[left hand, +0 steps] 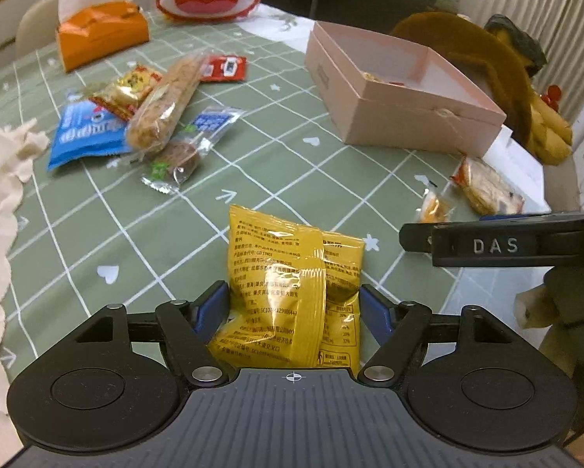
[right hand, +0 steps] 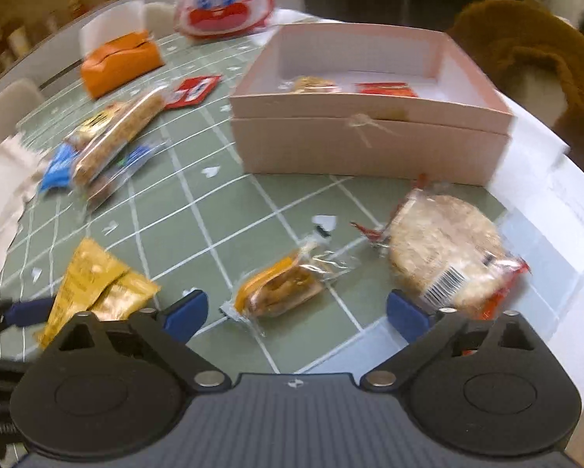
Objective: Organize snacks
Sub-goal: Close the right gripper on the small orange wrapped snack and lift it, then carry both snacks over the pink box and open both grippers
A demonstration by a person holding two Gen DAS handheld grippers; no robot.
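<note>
The lower end of the yellow foil snack packet [left hand: 292, 292] is hidden behind the gripper body, the pale pink cardboard box's [left hand: 401, 117] contents are barely visible past its wall, and the right wrist view is motion-blurred.

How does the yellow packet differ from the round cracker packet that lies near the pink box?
The yellow packet has opaque foil printed with text, so its contents are hidden; the round cracker packet is clear and shows a pale disc. The yellow packet lies between the open fingers of the left hand-held gripper; the cracker packet lies beside the right hand-held gripper, outside its fingers. The yellow one is rectangular, the cracker packet round. Both lie on the green tablecloth, outside the pink box.
</note>
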